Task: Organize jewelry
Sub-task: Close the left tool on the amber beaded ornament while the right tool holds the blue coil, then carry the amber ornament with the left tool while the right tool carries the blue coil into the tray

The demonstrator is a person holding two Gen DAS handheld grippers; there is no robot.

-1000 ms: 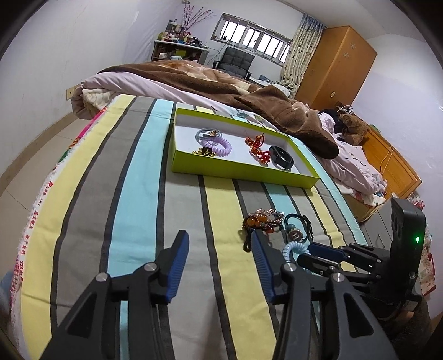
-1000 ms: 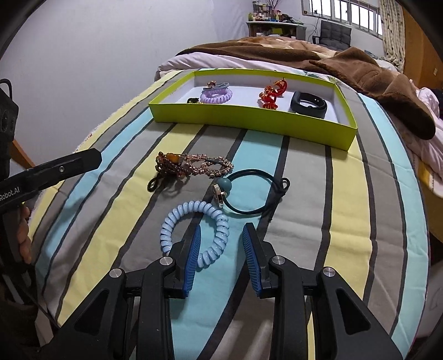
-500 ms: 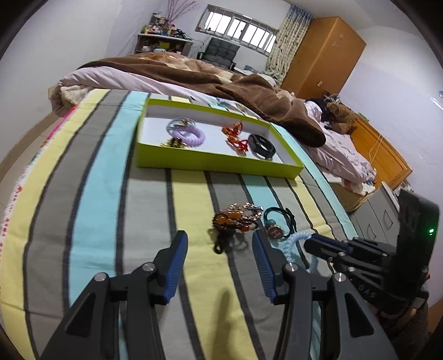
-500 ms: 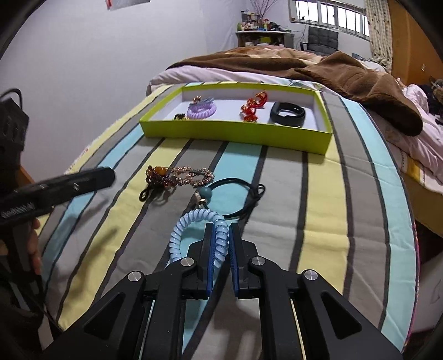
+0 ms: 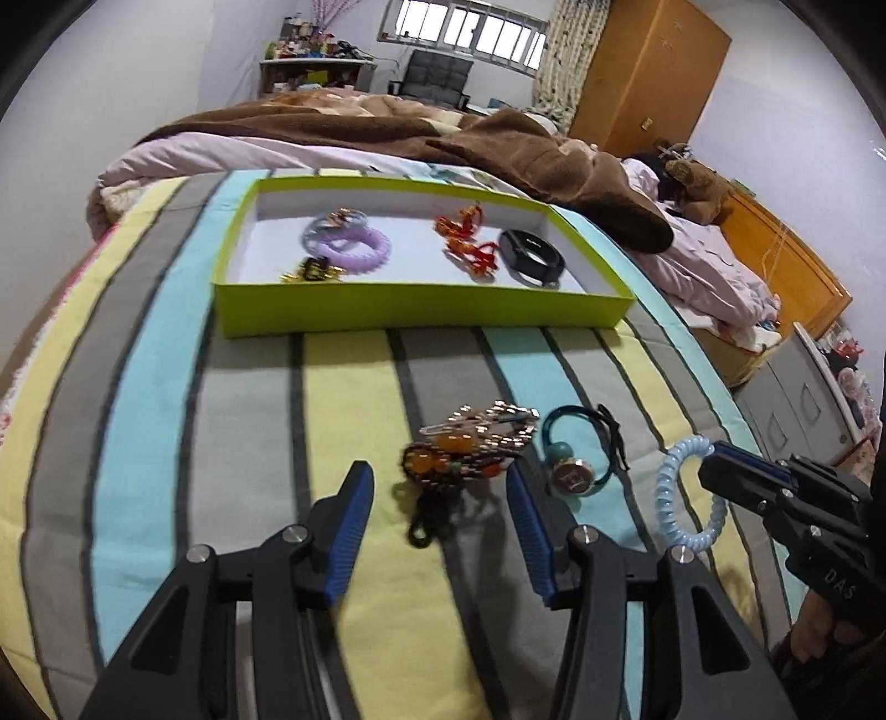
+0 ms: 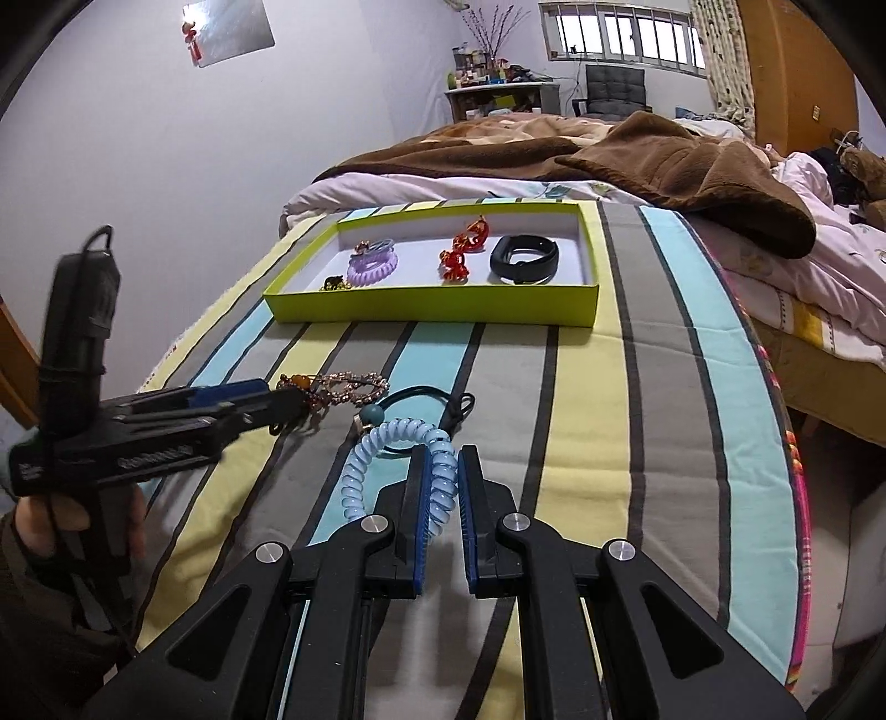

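Striped bedspread [image 5: 166, 387]: bands of yellow, grey and light blue, spread over the near part of the bed. Brown blanket [image 5: 343, 119]: heaped across the far end, one corner draped toward the far right edge. Pale pink quilt [image 6: 803, 266]: bunched beneath the blanket, spilling to the right. Wooden wardrobe [image 5: 648, 72]: stood against the far wall, beside a patterned curtain [image 5: 559, 50]. Barred window [image 6: 626, 27], grey chair [image 6: 614, 88], cluttered desk [image 6: 493, 91]: set along the far wall. Brown soft toy [image 5: 695, 183]: seen at the far right.
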